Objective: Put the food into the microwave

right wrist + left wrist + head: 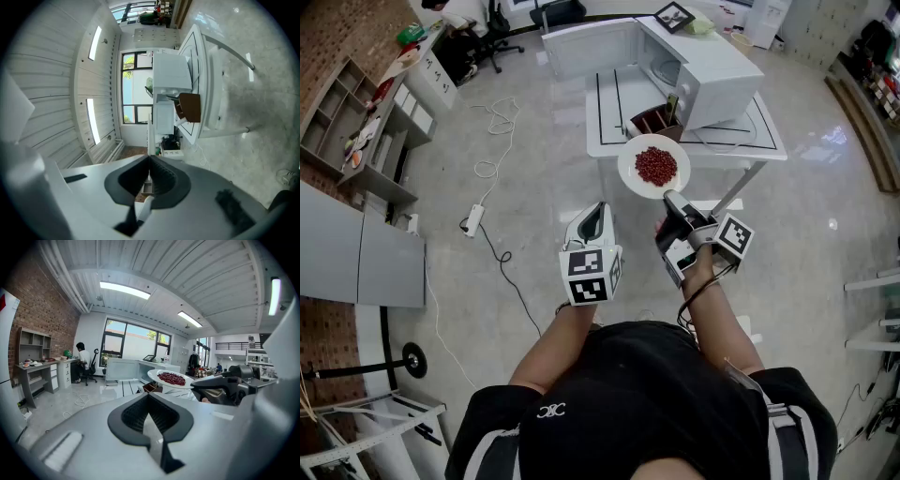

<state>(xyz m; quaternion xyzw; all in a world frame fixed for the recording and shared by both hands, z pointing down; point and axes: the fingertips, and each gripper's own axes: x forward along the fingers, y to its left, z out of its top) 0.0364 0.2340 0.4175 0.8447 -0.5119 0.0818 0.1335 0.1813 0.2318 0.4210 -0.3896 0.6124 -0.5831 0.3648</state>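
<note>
The right claw [668, 197] is clamped shut on the near rim of a white plate [628, 174]. In the right gripper view the dark jaws close on a thin white edge that runs straight ahead between them: the plate seen edge-on. The plate is held roughly level in the air, out in front of the person. It carries a heap of small red pieces of food [656, 166] at its middle.

In the head view the plate hangs over the near edge of the white worktop [614, 131] and does not rest on it. The microwave [712, 70] stands at the far right of that worktop, well beyond the plate. Its door [591, 45] is swung wide open to the left, and the cavity is visible. A brown box [654, 120] sits on the worktop just in front of the microwave, between it and the plate.

The left claw [598, 211] is held beside the right one, to the left of the plate and apart from it. In the left gripper view its jaws meet at the tips with nothing between them. The plate of food and the right claw appear there ahead and to the right.

On the floor to the left of the worktop lie a white power strip [472, 220] and loose cables [497, 141]. A person [467, 13] sits at a desk in the far left corner of the room.
</note>
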